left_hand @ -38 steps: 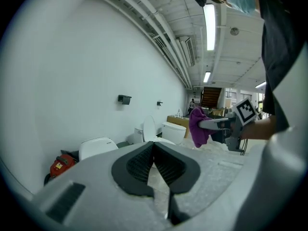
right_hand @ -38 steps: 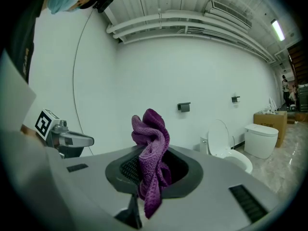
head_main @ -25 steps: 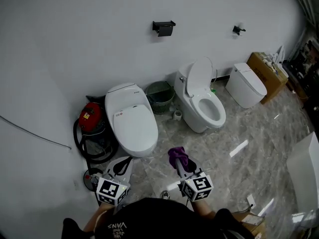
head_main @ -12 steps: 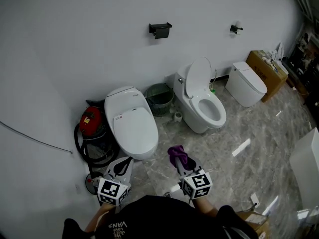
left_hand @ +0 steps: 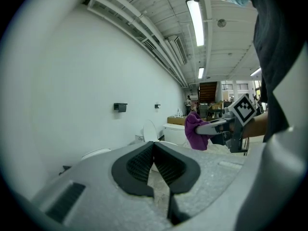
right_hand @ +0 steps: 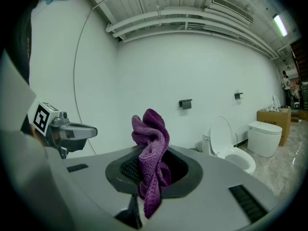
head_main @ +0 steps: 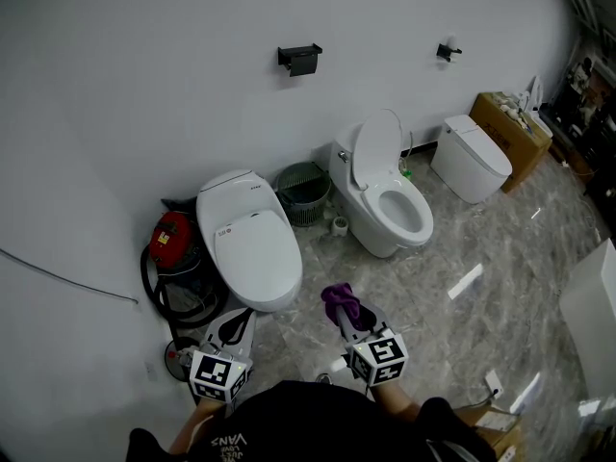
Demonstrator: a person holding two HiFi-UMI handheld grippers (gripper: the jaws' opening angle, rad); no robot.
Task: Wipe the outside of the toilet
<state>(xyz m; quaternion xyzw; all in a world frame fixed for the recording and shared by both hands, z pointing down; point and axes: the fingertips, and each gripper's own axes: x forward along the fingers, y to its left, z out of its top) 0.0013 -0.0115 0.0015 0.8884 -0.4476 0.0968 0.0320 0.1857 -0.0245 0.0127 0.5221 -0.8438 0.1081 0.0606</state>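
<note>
the right gripper (head_main: 345, 314) sits low in the middle of the head view, its jaws pinched shut on a purple cloth (head_main: 339, 302). in the right gripper view the cloth (right_hand: 151, 146) rises in a bunched knot above the jaws and a loose tail hangs down in front of them, so it is held by a fold somewhere near its middle. the left gripper (head_main: 234, 324) is at the lower left of the head view; in its own view its jaws (left_hand: 154, 147) meet at the tips with nothing between them. neither gripper touches a toilet yet. the closed-lid toilet (head_main: 252, 243) stands just above the grippers, left of centre and against the wall, and looks like the one to wipe, though i cannot be sure; an open-lid toilet (head_main: 390, 205) stands right of centre with a waste basket (head_main: 302, 192) between the two, and a third toilet (head_main: 472, 166) is at the upper right. the cloth looks light, soft and limp, so it should fold over curves easily but may slip or wad up under pressure. a firm pinch with plenty of cloth ahead of the jaw tips would keep hard plastic off the bowl. the toilet itself reads as hard, glossy and slick, and fixed in place, so it needs no steadying beyond perhaps the hinged lid.
</note>
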